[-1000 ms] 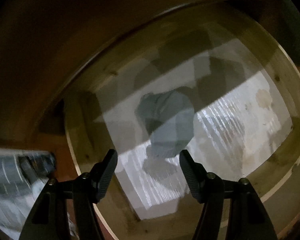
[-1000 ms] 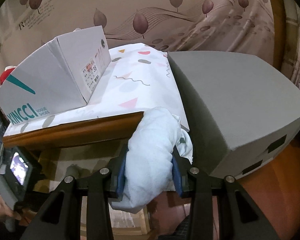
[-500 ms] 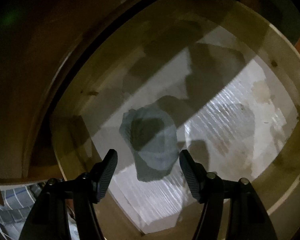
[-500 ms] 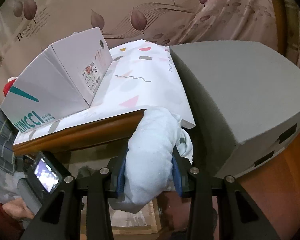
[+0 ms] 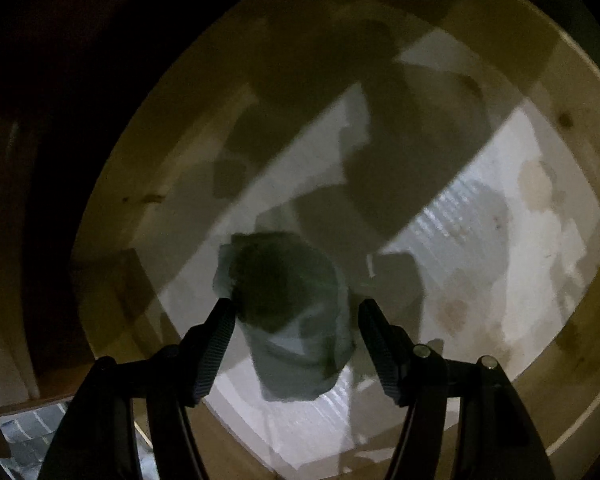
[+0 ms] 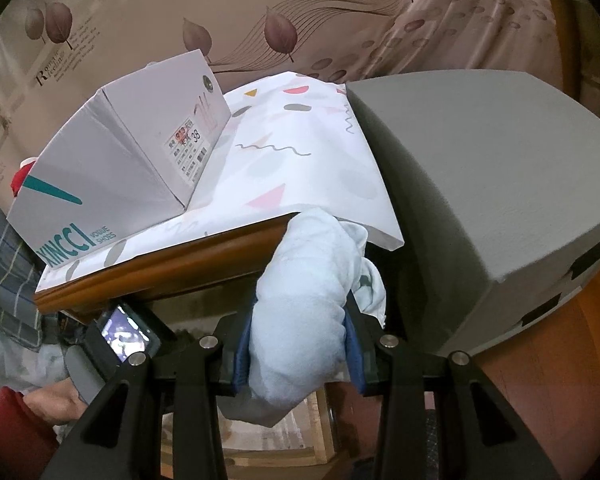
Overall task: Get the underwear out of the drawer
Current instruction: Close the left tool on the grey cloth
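In the left wrist view a crumpled grey-green piece of underwear [image 5: 292, 312] lies on the pale liner of the open wooden drawer [image 5: 112, 208]. My left gripper [image 5: 294, 306] points down over it, open, with a finger on either side and no pad touching the cloth. The drawer is dim and crossed by shadows. In the right wrist view my right gripper [image 6: 300, 320] is shut on a bundle of pale blue underwear [image 6: 304, 300], held up in front of the cabinet's wooden edge [image 6: 160, 272].
On the cabinet top lie a patterned white cloth [image 6: 292, 152], a grey shoe box [image 6: 112, 168] and a large grey box [image 6: 492, 184]. A leaf-patterned wall stands behind. The left gripper's body with a small screen [image 6: 124, 332] and a hand [image 6: 52, 400] show at lower left.
My left gripper has sunk deeper into the drawer and rolled a little, so the grey-green underwear now sits between its fingers. The right gripper keeps its hold in place.
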Action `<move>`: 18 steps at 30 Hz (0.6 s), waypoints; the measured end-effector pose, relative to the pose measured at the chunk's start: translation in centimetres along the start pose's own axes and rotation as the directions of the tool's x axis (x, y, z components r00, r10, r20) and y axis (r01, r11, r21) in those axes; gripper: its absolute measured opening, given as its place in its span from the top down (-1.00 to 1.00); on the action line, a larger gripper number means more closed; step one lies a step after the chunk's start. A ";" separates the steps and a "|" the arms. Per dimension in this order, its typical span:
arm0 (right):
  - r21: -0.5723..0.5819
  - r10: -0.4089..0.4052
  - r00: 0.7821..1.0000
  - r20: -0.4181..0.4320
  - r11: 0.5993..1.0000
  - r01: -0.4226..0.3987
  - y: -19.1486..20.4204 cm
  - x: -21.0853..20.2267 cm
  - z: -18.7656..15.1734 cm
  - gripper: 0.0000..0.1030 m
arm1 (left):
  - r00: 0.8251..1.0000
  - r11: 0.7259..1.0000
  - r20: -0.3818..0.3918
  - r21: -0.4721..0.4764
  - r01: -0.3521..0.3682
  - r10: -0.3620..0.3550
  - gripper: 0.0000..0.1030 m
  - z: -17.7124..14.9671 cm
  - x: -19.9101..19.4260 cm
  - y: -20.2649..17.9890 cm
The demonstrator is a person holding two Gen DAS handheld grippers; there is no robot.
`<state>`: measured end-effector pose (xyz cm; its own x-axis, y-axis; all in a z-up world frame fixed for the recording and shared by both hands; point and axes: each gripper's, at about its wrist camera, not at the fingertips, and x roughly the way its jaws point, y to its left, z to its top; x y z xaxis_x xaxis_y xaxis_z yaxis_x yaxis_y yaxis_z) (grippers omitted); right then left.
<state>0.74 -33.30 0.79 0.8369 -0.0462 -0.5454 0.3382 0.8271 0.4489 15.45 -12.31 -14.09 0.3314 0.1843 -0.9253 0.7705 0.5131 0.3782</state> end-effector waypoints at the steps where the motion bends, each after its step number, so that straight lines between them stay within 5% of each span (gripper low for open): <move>1: 0.001 0.001 1.000 -0.001 1.000 -0.001 0.0 0.0 0.0 0.31 | 1.000 1.000 -0.007 0.007 0.003 -0.003 -0.28 0.0 0.2 0.0; 7: -0.007 0.007 1.000 -0.010 1.000 -0.007 0.2 0.2 -0.1 0.31 | 0.999 0.999 -0.023 0.005 0.045 -0.045 -0.17 -0.1 0.6 0.5; 10: -0.009 0.005 1.000 -0.012 1.000 -0.005 0.3 0.3 -0.1 0.31 | 0.996 0.996 -0.031 -0.013 0.083 -0.083 0.08 -0.1 0.7 1.0; 18: -0.022 -0.005 1.000 -0.007 1.000 0.004 0.4 0.3 -0.2 0.31 | 0.998 0.999 -0.041 -0.019 0.037 -0.038 0.36 -0.9 0.1 0.8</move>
<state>1.03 -32.86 0.72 0.8324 -0.0461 -0.5523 0.3323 0.8390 0.4308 15.64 -11.10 -13.90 0.2796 0.1989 -0.9393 0.7715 0.5358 0.3431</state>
